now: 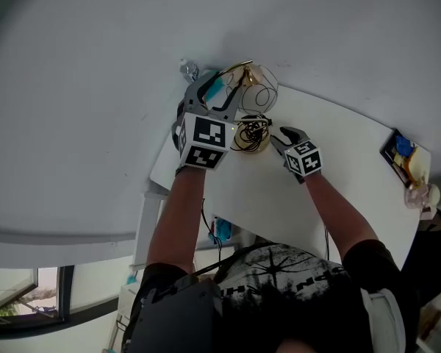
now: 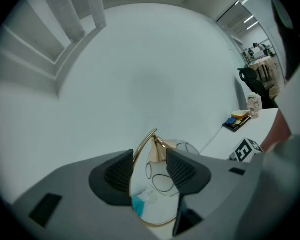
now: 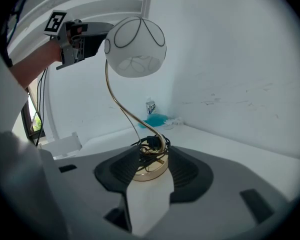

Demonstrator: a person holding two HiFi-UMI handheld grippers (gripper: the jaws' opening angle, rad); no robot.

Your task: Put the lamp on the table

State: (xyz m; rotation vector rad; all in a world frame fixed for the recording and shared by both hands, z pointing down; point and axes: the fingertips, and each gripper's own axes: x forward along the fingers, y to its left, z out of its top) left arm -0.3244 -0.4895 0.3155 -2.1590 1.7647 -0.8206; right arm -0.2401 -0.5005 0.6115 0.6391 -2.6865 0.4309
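Observation:
The lamp has a curved gold stem (image 3: 121,109), a white globe shade (image 3: 135,46) with black line drawings, and a round gold base (image 3: 151,166) with black cord coiled on it. It stands upright on the white table (image 1: 338,168) in the far left corner by the wall. My left gripper (image 1: 217,94) is open at the top of the stem (image 2: 145,144), and the stem and shade (image 2: 165,179) show between its pads. My right gripper (image 3: 151,173) is open, low over the table. Its fingertips sit on either side of the base without pressing on it.
A small bottle (image 3: 150,106) and a blue cloth (image 3: 157,119) lie against the wall behind the lamp. A black tray (image 1: 403,153) with blue and yellow things sits at the table's far right. The wall is close behind the shade. The table's left edge (image 1: 162,160) is near.

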